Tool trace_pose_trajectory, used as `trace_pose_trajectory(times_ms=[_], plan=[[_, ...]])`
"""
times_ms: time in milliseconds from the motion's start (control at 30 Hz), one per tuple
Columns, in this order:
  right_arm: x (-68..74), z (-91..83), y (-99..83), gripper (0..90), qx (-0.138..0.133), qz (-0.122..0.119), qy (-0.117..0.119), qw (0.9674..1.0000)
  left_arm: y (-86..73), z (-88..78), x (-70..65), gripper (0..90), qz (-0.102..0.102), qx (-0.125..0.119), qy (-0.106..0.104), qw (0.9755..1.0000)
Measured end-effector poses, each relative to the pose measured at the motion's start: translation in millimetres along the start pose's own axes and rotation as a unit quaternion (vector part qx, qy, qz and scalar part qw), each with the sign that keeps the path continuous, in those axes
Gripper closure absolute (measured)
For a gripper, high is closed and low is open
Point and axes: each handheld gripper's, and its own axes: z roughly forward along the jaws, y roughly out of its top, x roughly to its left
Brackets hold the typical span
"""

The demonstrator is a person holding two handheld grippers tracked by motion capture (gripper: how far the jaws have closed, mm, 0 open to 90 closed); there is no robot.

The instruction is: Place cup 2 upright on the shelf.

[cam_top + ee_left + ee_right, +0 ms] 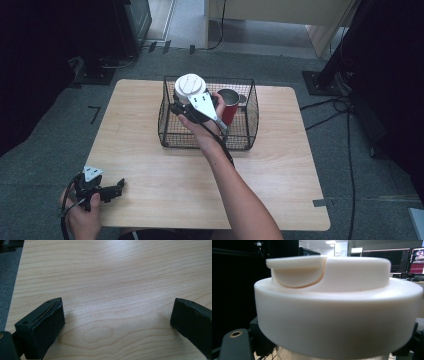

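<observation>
In the high view, the right gripper grasps a white-lidded cup at the upper middle of the frame, over the left part of a wire basket that holds a red mug. I judge the cup is being put into or taken out of the basket; the next move must clear the wire rim. At lower left the left gripper rests on the bench.

In the left gripper view, the jaws stand released over bare wood.

In the right gripper view, the cup's lid looms close, the jaws clenched below it.

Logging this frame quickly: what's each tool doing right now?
Left tool: open, holding nothing, low over the table.
Right tool: closed on the white-lidded cup, over the wire basket.
</observation>
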Motion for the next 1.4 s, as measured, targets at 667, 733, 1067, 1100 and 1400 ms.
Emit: trace_pose_trajectory(times_ms=[667,733,1067,1100,1400], plan=[[0.2,33.4,-28.7,15.6,0.035,-0.005,-0.012,0.9993,0.0,0.0,-0.1,0.0,0.000,0.000,0.000,1.0000],[0.3,37.8,-32.8,15.6,0.038,-0.010,-0.011,0.9992,0.0,0.0,0.0,0.0,0.000,0.000,0.000,1.0000],[4.1,46.9,-38.2,15.6,0.049,-0.017,-0.002,0.9986,0.0,0.0,0.0,0.0,0.000,0.000,0.000,1.0000],[4.5,47.9,-38.7,15.6,0.051,-0.014,-0.002,0.9986,0.0,0.0,0.0,0.0,0.000,0.000,0.000,1.0000],[-0.1,59.0,-52.9,15.6,0.075,-0.017,-0.012,0.9969,0.0,0.0,0.1,0.0,0.000,0.000,0.000,1.0000]])
